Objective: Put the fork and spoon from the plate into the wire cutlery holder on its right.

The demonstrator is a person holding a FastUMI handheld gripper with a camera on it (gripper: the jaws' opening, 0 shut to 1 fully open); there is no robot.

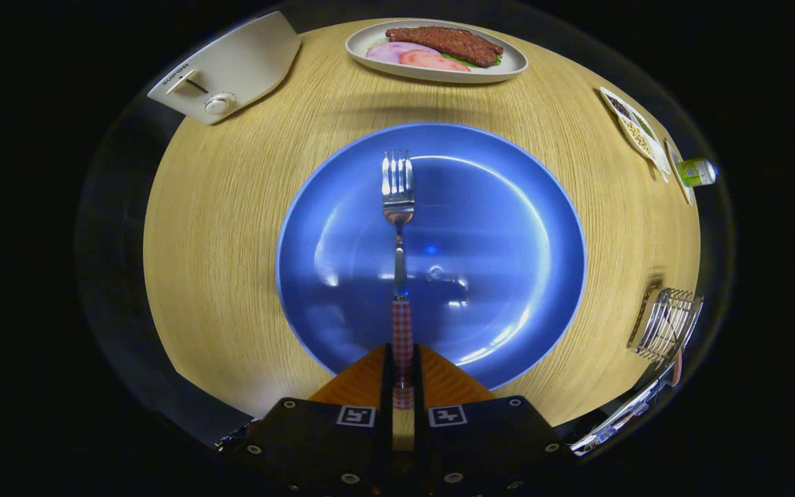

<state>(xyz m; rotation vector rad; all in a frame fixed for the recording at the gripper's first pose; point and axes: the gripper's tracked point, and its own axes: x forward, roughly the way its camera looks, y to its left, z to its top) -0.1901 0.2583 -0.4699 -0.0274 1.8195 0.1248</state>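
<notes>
fork (398,207) | steel tines, checked handle | clamped by tool (402,373) | over plate (508,207)

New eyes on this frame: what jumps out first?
The big blue plate at the middle of the wooden table, with the fork lying across it, its checked handle clamped between the fingers of the gripper. Beyond the plate sits a dish of meat and slices; the wire cutlery holder stands off to the plate's right.
</notes>
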